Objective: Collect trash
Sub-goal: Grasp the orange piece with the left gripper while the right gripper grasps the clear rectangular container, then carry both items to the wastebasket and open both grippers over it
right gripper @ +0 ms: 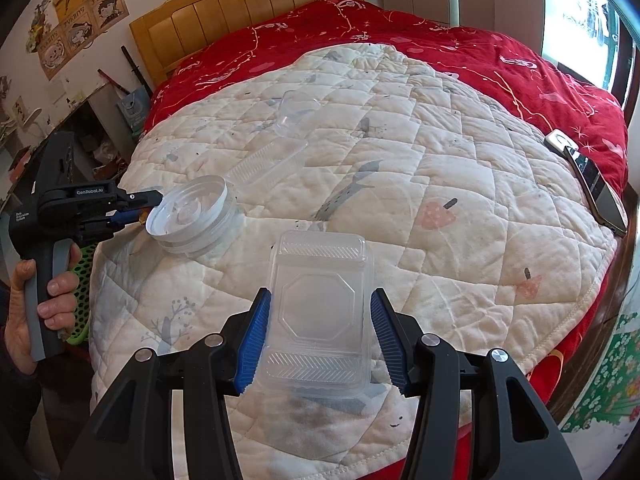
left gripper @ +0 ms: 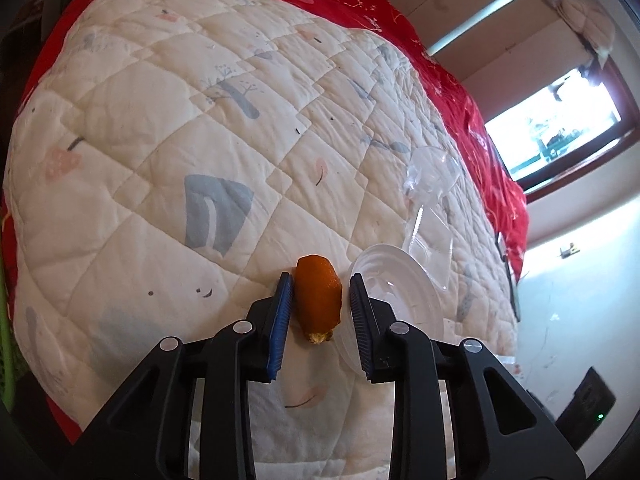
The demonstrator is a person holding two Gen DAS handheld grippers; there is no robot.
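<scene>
While the left claw [left gripper: 318, 312] straddles a piece of orange peel [left gripper: 319, 296] on the bed's white quilt [left gripper: 160, 140], its blue-padded fingers [left gripper: 282, 320] stand apart on either side of the peel; the left pad lies just beside it, and the right pad shows a visible gap, so the jaws are part-open and not clamped. Immediately right of that claw lies a round clear plastic lid [left gripper: 394, 292], tilted on its edge in the right wrist view [right gripper: 188, 210], where the left claw's tip [right gripper: 144, 204] meets its rim. Beyond the lid, a clear hinged tray [left gripper: 430, 240] and a clear plastic cup [left gripper: 434, 170] lie on the quilt; the cup is on its side.

In the right wrist view, the right claw [right gripper: 320, 336] is wide open around a clear clamshell box [right gripper: 320, 308] resting flat on the quilt. Its left pad sits close against the box's edge, and its right pad stands just clear of it. A red bedspread [right gripper: 480, 52] lies under the quilt, with a wooden headboard [right gripper: 248, 4] behind. A phone [right gripper: 600, 192] lies near the bed's right edge. The person's left hand [right gripper: 44, 300] grips the left tool's handle.
</scene>
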